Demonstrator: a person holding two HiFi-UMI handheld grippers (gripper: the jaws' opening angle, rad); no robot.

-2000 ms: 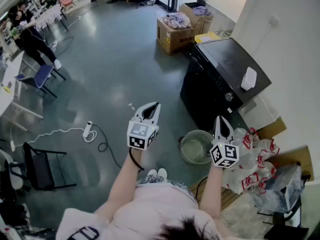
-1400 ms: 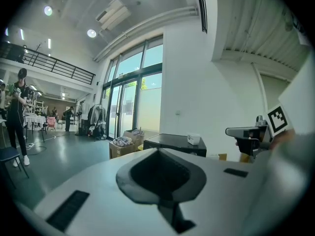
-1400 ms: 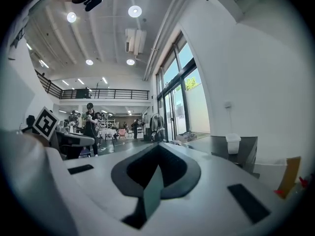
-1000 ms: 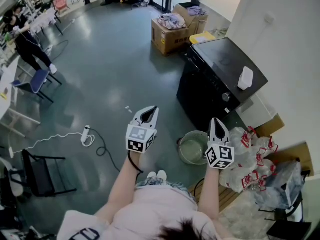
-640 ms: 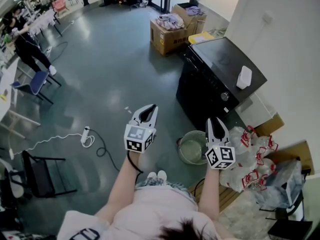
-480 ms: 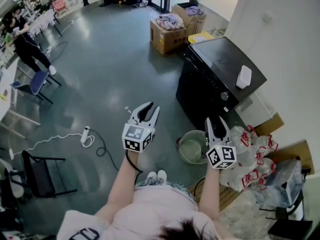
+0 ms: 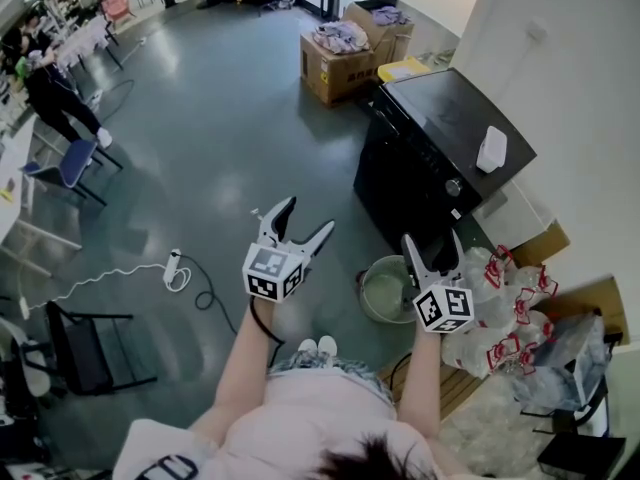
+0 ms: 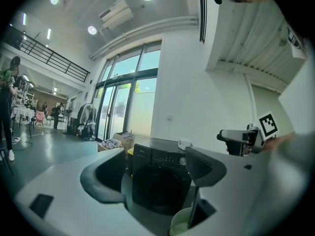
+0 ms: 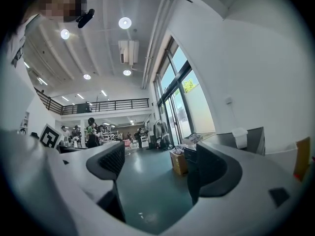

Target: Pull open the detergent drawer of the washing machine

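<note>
Both my jaws had just been opening and stood wide with nothing between them: left gripper (image 7: 308, 215), right gripper (image 7: 432, 240). The washing machine (image 7: 445, 123) stood ahead on the right, against the wall. The drawer sat somewhere in its control strip (image 8: 165, 158), its edge too small to make out. Judged rigid plastic, light and sliding: hook the front lip, pull straight. A green bucket (image 7: 388, 290) stood on the floor just before the machine, with bags (image 7: 500, 308) beside it. The white container (image 7: 492, 149) on top was clear of the pull.
</note>
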